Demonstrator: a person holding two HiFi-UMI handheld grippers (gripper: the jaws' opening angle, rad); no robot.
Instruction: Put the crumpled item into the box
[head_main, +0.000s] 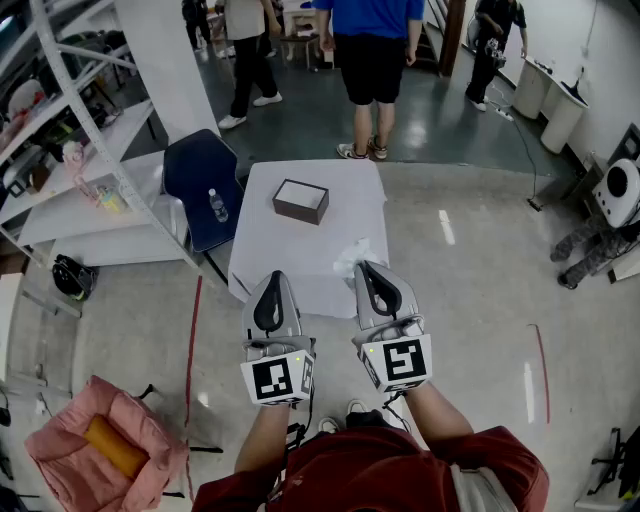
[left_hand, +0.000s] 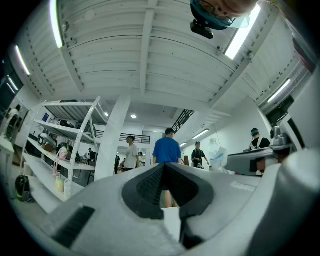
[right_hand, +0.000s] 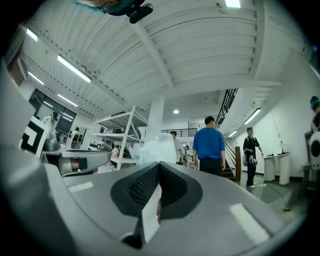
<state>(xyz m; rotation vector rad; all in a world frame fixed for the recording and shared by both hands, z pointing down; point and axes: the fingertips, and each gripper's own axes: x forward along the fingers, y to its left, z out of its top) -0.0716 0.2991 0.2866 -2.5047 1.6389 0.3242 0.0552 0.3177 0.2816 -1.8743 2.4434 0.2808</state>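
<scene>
Hovering side by side over the near edge of the white bench, the left gripper and the right gripper both have their jaws pressed together with nothing between them. The left gripper view and the right gripper view each show the dark pads meeting along a thin seam. The crumpled item, a pale translucent wad, lies on the bench's near right part, just beside the right gripper's tip; whether they touch cannot be told. It rises just beyond that gripper's jaws in the right gripper view. The box, dark outside and white inside, sits open further back on the bench, well apart from the wad.
</scene>
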